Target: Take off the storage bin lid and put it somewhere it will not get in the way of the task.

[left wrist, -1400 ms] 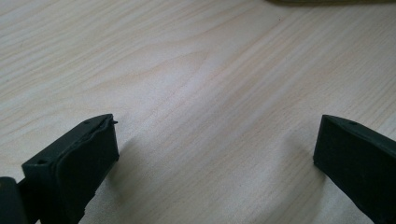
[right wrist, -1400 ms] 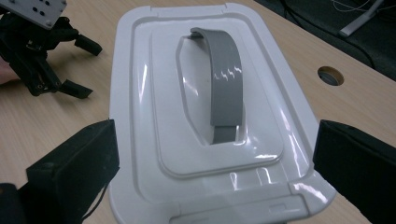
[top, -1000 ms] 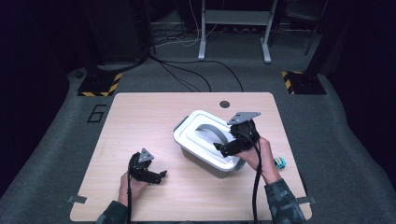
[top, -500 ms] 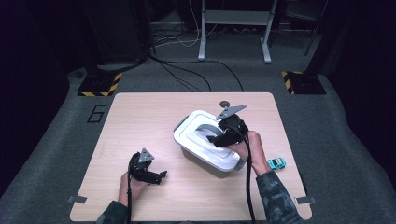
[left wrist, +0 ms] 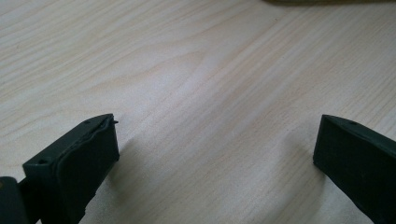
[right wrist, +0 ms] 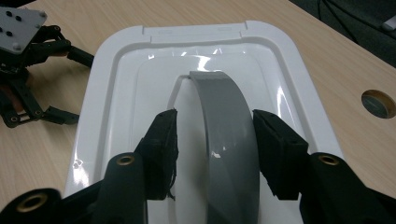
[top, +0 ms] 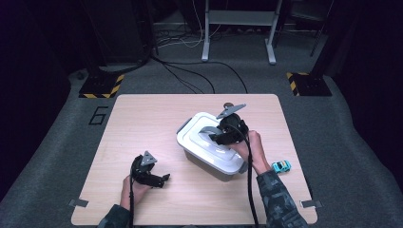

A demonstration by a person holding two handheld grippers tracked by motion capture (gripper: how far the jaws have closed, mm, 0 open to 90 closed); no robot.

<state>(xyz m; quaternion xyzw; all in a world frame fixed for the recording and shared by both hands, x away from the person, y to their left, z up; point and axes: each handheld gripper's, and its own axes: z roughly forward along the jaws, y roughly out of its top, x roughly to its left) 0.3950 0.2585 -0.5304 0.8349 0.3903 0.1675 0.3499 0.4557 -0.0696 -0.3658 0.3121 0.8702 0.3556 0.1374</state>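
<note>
Right gripper view shows the right gripper point(right wrist: 215, 154) open astride the grey handle point(right wrist: 229, 135) of the white lid point(right wrist: 116, 93), so an off-centre closing could slip off, while the left gripper point(top: 151, 173) rests open on the table point(top: 142, 123).

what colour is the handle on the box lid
Grey: the handle arches over the white lid, clearest in the right gripper view.

Bare worktop point(top: 142, 123) across left half & far edge, free to pass. Box point(top: 209, 152) blocks centre-right; handle point(right wrist: 229, 135) arches up off lid. Toy car point(top: 281, 166) near right edge.
</note>
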